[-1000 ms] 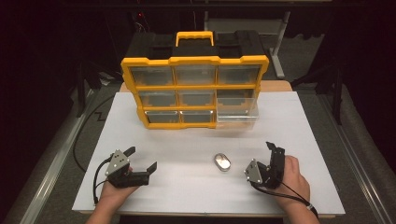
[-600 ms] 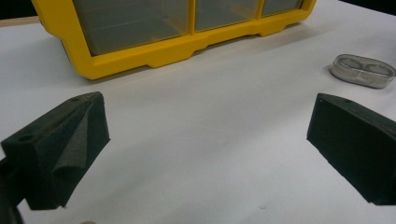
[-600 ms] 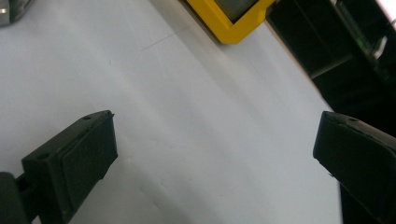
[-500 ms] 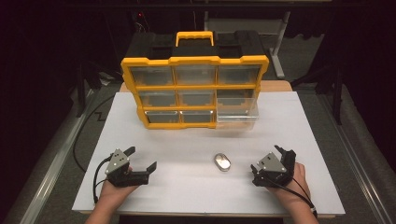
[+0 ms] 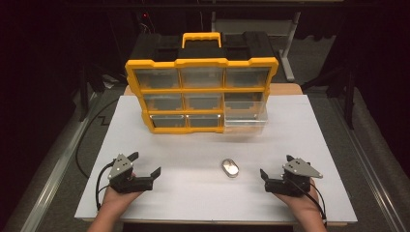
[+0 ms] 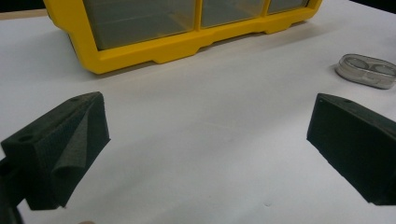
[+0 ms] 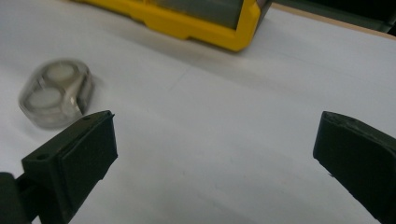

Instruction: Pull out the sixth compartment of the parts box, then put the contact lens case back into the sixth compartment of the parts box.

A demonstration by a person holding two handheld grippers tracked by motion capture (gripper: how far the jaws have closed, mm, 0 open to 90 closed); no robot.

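Worktop (image 5: 309, 135), white and rectangular, carries a yellow plastic drawer organiser (image 5: 200, 94) at its far side; the clear lower-right drawer (image 5: 245, 118) stands pulled out, likely ready to receive something. A small oval clear case (image 5: 230, 167) lies near the front, between both tongs. Left tongs (image 5: 144, 169) and right tongs (image 5: 273, 170) rest spread apart, empty, flanking the case.

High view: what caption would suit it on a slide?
Two hand-held grippers, left and right, rest open on a white table, flanking a small clear case before a yellow drawer organizer.
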